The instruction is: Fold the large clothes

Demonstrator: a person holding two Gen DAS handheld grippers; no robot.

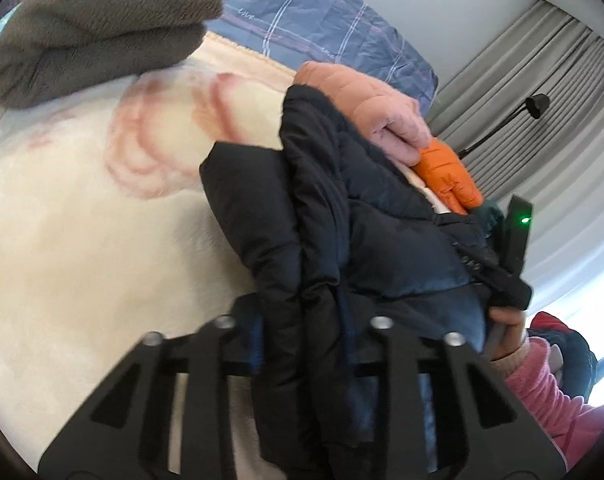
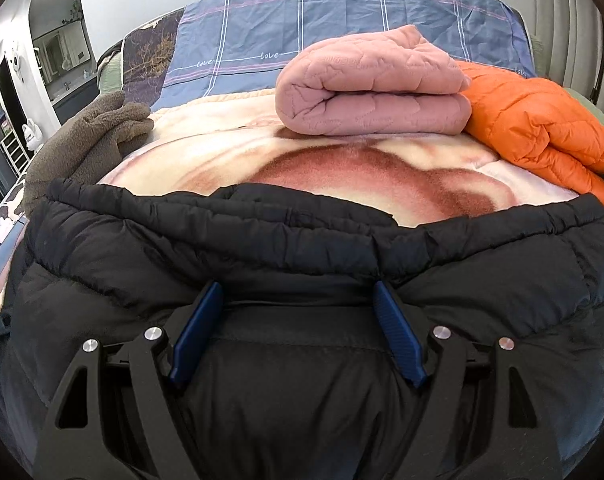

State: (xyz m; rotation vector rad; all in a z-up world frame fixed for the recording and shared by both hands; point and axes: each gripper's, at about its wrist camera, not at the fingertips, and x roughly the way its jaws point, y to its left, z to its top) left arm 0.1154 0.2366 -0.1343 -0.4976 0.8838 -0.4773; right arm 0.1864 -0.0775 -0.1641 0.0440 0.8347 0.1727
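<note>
A large black puffer jacket (image 2: 302,248) lies bunched on the cream floral blanket (image 2: 341,168). My right gripper (image 2: 298,300) is open, its blue fingers (image 2: 198,328) spread and resting on the jacket near its gathered edge. In the left wrist view the same jacket (image 1: 341,220) hangs in thick folds between my left gripper's arms (image 1: 302,332); the fingertips are hidden under the fabric, which seems held there. The other hand and its gripper body (image 1: 509,264) show at the right of that view.
A folded pink quilted coat (image 2: 373,92) and a folded orange puffer (image 2: 533,128) lie at the back right of the bed. A brown fleece garment (image 2: 90,140) lies at the left. A blue checked sheet (image 2: 341,20) and grey curtains (image 1: 541,120) are behind.
</note>
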